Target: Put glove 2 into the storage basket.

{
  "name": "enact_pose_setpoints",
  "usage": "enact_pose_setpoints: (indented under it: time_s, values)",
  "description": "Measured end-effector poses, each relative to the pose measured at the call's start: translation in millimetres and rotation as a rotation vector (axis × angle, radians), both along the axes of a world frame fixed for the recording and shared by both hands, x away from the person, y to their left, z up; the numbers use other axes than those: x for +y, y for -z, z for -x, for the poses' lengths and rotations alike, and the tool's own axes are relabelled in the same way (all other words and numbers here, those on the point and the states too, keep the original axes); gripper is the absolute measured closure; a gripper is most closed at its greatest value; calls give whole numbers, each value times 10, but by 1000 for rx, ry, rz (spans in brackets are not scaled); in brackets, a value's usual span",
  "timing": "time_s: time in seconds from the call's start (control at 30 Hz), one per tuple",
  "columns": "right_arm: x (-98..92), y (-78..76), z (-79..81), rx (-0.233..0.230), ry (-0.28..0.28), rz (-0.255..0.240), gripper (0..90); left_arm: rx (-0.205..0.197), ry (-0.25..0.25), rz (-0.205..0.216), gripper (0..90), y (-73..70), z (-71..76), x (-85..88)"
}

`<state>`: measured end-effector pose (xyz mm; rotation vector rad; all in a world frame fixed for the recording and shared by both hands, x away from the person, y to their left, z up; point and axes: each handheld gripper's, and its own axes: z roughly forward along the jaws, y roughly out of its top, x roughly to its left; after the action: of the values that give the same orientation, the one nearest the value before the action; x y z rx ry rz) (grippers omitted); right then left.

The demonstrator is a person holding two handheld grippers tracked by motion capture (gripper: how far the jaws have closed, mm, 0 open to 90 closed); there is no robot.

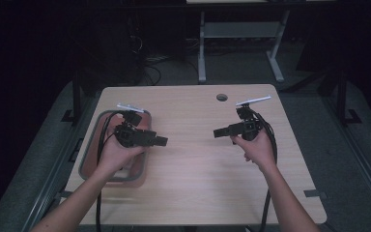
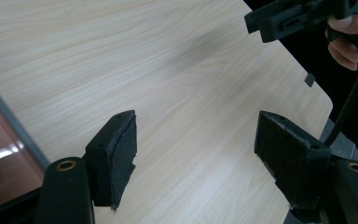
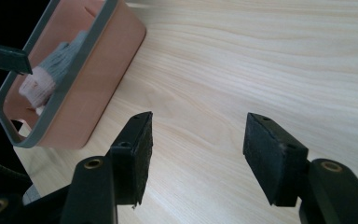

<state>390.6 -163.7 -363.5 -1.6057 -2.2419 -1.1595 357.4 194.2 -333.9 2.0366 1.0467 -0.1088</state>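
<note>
Left gripper [image 1: 162, 140] level over pink grey-rimmed plastic bin [image 1: 88, 153], jaws apart, empty; right gripper [image 1: 218, 132] facing it across light wooden table [image 1: 193, 169], jaws apart, empty; folded grey-white cloth [image 3: 51, 74] in bin, partly hidden by rim

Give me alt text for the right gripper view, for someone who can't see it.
Two black padded jaws of the right gripper stand open with nothing between them over a light wooden table. At upper left sits a pink bin with a grey rim, a knitted glove inside.
</note>
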Motion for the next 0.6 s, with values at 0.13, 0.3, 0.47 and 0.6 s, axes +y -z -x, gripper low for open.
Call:
enact_pose_setpoints:
  time_s: [0.13,0.3,0.47,0.6]
  values:
    - [-66,26,15,-12,10,-6,413,1,15,-2,299,11,10,-70]
    - [-121,33,39,4,22,-5,411,-1,43,-6,299,19,35,-175]
    - [-202,63,64,-4,33,2,409,-3,58,-1,297,27,62,-258]
    - [-285,98,86,0,46,2,406,0,70,-1,297,36,82,-308]
